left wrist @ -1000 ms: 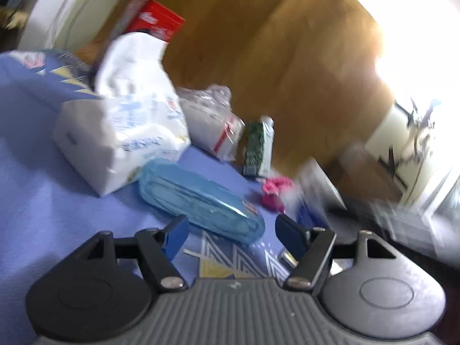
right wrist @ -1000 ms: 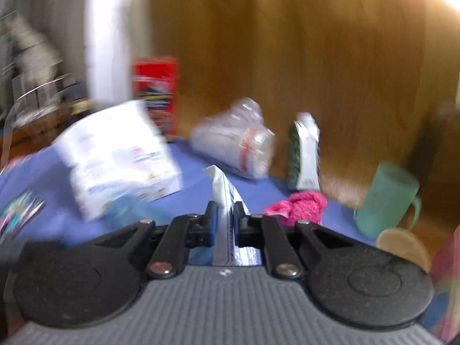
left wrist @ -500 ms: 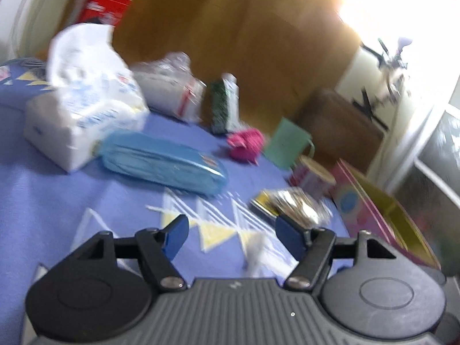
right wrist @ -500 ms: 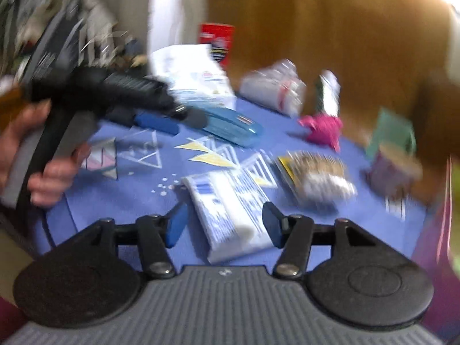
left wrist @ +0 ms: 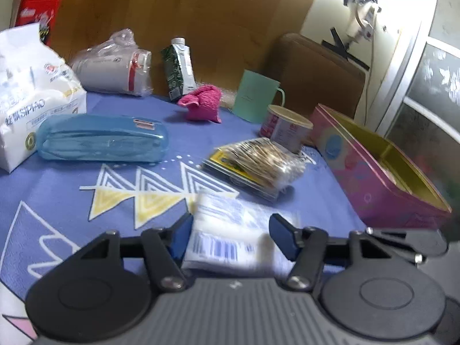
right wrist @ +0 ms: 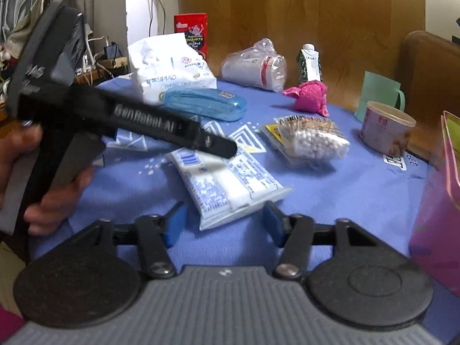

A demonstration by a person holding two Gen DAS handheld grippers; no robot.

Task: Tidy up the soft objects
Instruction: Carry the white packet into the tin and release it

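A white and blue tissue pack (right wrist: 227, 178) lies flat on the blue cloth (right wrist: 345, 189). My right gripper (right wrist: 222, 222) is open just behind its near end, not touching it. My left gripper (left wrist: 231, 234) is open with the same pack (left wrist: 227, 230) between its fingers; in the right wrist view its tip (right wrist: 212, 143) hovers over the pack's far end. A pink cloth (left wrist: 202, 106), a bag of cotton swabs (left wrist: 258, 164), a large white tissue bag (left wrist: 31, 92) and a blue plastic case (left wrist: 103, 141) lie further back.
An open pink tin box (left wrist: 379, 166) stands at the right. A green mug (left wrist: 256, 96), a round tin (left wrist: 284, 128), a green carton (left wrist: 178, 69), a wrapped stack of cups (left wrist: 112, 70) and a red box (left wrist: 37, 14) line the back by the wooden wall.
My right gripper opened and let the tissue pack down onto the cloth, then drew back. My left gripper swung right from the blue case to straddle the pack.
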